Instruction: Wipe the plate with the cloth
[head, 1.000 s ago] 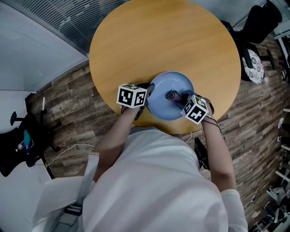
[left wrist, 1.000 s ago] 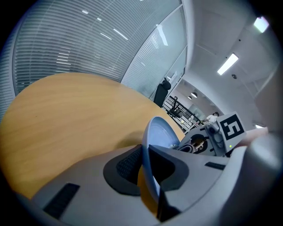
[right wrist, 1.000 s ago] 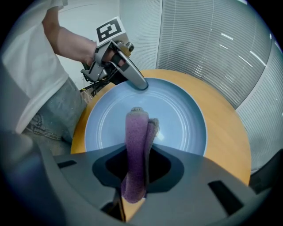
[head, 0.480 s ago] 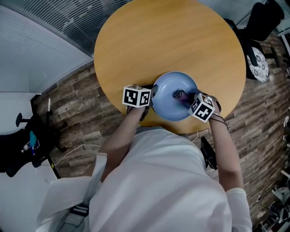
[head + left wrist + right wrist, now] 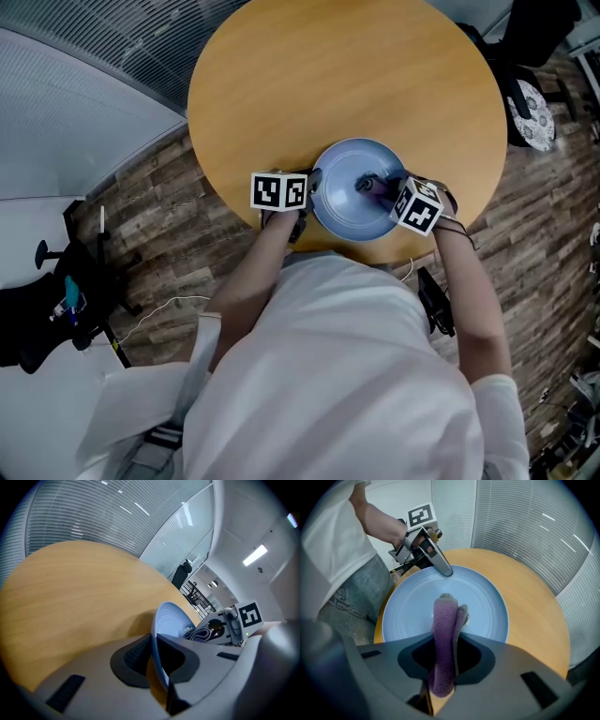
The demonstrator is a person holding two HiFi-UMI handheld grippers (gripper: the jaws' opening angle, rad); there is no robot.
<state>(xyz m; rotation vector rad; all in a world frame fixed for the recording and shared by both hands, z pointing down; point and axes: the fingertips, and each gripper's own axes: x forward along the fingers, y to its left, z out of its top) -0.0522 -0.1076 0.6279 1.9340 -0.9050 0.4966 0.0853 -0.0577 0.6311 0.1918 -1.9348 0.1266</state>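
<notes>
A light blue plate [image 5: 342, 211] lies near the front edge of the round wooden table [image 5: 337, 84]. My left gripper [image 5: 309, 192] is shut on the plate's left rim. In the left gripper view that rim [image 5: 157, 653] runs edge-on between the jaws of the left gripper [image 5: 154, 656]. My right gripper [image 5: 382, 192] is over the plate's right half, shut on a rolled purple cloth [image 5: 368, 185]. From the right gripper [image 5: 443, 658] the cloth [image 5: 443, 634] sticks out and its tip rests near the middle of the plate [image 5: 412, 611]. The left gripper [image 5: 440, 566] grips the far rim there.
The person stands close against the table's front edge. A black chair [image 5: 534, 56] is behind the table at the upper right, and a black stand [image 5: 56, 300] is on the wooden floor at the left. The far half of the table lies beyond the plate.
Both grippers keep their holds. The left gripper has sunk a little with the plate's rim. The cloth stays near the plate's middle.
</notes>
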